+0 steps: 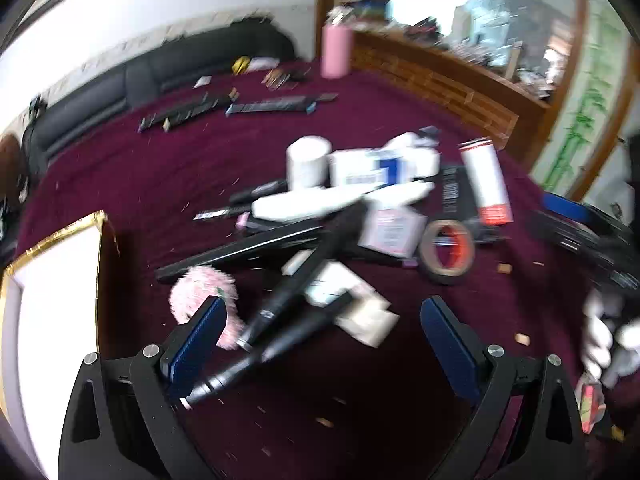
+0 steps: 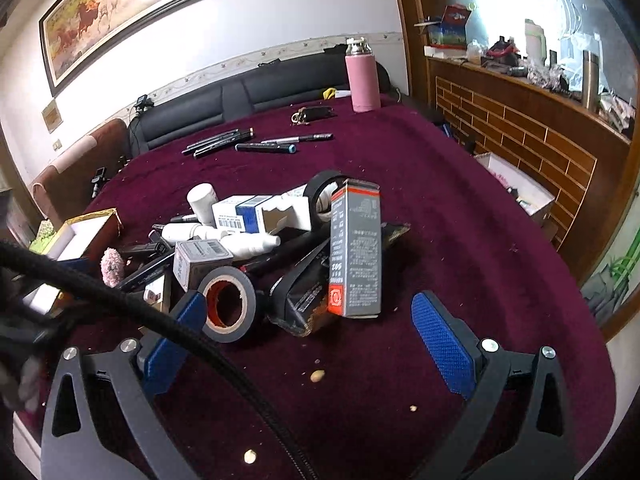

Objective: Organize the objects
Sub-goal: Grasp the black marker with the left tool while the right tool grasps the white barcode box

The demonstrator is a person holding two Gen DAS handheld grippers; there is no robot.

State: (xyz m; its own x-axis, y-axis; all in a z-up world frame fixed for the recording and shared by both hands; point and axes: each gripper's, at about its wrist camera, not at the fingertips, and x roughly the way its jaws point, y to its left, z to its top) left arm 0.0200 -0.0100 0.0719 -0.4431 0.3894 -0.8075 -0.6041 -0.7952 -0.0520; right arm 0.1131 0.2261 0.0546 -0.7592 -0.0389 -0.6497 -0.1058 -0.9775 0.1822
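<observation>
Left gripper (image 1: 320,332) jaws spread, empty; two black pens (image 1: 292,308) lie between them toward the left pad, long axes running lower left to upper right. Right gripper (image 2: 308,334) jaws also spread, a tape roll (image 2: 228,304) just beside the left pad. Behind, a grey box (image 2: 355,250) stands upright amid the clutter on the maroon bed (image 2: 460,240).

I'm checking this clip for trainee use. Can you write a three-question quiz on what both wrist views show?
1. True or false: the pink bottle stands upright at the far side of the cloth.
2. What stands tallest in the pile, seen from the right wrist? A) grey carton B) white bottle C) tape roll
3. Fill in: both sets of jaws are ____.

Key: 1 true. 2 A, the grey carton. 3 open; the left gripper and right gripper hold nothing.
</observation>
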